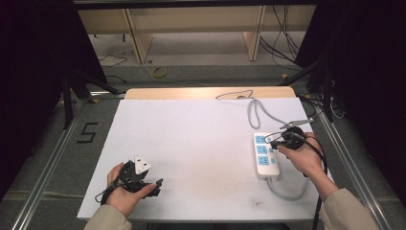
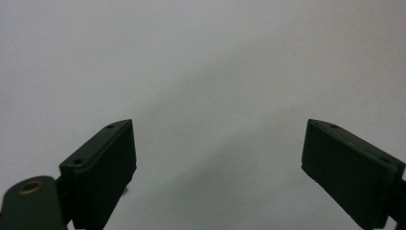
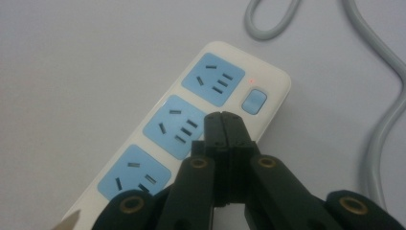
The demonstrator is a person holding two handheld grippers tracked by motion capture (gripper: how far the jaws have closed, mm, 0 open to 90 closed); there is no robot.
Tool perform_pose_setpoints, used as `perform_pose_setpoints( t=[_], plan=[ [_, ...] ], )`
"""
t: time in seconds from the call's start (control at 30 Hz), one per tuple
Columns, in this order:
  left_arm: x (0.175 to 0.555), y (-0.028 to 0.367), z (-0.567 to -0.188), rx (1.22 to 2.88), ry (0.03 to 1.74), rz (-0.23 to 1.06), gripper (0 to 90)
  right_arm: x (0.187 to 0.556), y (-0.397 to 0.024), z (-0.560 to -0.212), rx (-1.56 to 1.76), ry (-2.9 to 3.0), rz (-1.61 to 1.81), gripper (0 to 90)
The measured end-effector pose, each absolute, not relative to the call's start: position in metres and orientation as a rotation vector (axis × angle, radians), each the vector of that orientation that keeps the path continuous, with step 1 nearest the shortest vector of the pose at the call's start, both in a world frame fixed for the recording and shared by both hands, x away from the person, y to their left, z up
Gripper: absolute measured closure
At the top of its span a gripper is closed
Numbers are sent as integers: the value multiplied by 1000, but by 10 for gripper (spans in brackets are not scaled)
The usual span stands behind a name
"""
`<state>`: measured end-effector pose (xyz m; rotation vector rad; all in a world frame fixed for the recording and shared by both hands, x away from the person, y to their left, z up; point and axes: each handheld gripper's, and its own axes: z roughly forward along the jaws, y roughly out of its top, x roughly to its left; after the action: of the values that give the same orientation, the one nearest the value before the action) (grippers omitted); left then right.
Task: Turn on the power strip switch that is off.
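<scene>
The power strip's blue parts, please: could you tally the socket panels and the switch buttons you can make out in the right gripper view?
Blue socket panels: 3
Blue switch buttons: 1 (any others are hidden behind the shut right tool)
Total: 4

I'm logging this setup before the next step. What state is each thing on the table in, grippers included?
Power strip: lying flat on the white table, all three blue sockets empty, small red light lit beside the first switch.
Grey cable: loose, looped on the table.
Right gripper: jaws shut with nothing between them, tips over the strip beside the middle socket.
Left gripper: jaws wide open, nothing between them.
</scene>
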<state>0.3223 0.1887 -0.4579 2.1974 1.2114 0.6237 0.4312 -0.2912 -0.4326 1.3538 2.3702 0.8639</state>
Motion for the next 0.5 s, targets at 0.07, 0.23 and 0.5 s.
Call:
perform_pose_setpoints(
  t=[0.07,0.23,0.5],
  plan=[
    [322,189,-458,2196,1211,623,110,432,-290,-433,1359,2373,859,900],
    [322,188,-458,2199,1209,623,112,434,-289,-434,1363,2381,848,900],
    [322,188,-458,2198,1209,624,114,436,-289,-436,1371,2389,832,900]
  ],
)
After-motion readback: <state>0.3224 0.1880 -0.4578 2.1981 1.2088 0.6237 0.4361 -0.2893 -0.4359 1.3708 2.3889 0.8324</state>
